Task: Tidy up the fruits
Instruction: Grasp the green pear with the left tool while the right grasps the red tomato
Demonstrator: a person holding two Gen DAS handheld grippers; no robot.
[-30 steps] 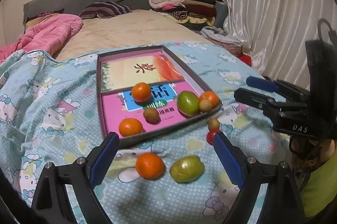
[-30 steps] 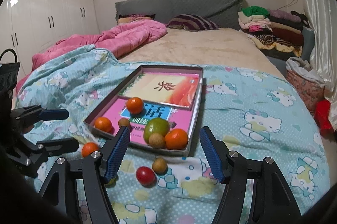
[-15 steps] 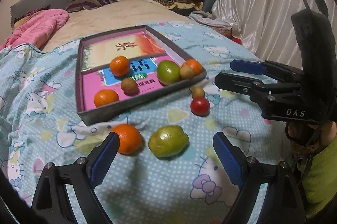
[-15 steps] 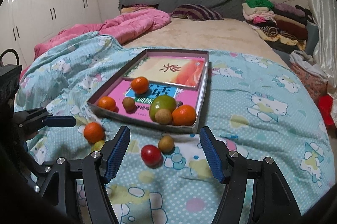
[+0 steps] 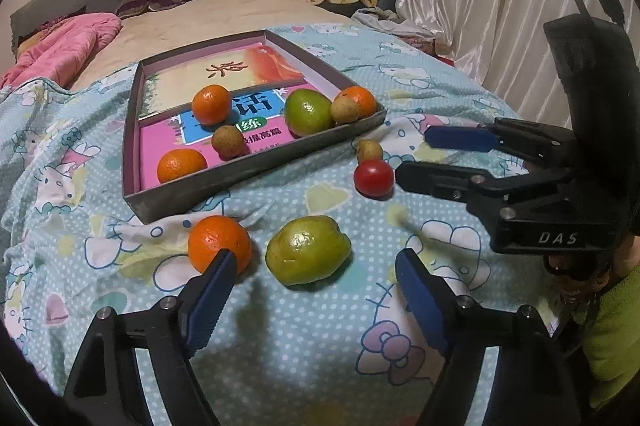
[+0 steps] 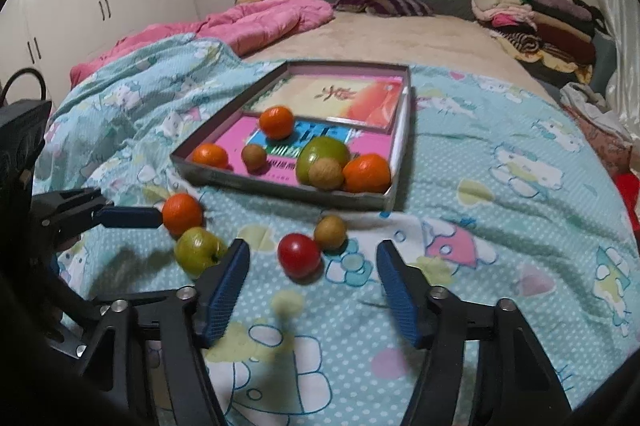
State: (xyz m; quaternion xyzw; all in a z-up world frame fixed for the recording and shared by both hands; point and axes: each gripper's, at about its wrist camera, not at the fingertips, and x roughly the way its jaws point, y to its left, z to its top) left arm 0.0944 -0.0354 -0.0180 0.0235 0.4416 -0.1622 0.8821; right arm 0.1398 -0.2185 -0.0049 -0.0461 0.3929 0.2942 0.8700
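Nearing green fruit (image 5: 307, 250): left hand-held gripper (image 5: 316, 276)

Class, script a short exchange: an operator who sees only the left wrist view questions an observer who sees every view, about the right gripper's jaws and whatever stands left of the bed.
Operator: In my view the right gripper is side-on. Is anything between its jaws?
Observer: No. The right gripper has just been closing its jaws, but the pads touch nothing. The red fruit lies on the quilt just ahead of the tips, in line with the gap.
Operator: What stands left of the bed, beyond my frame?
Observer: White wardrobe doors with dark handles line that wall.
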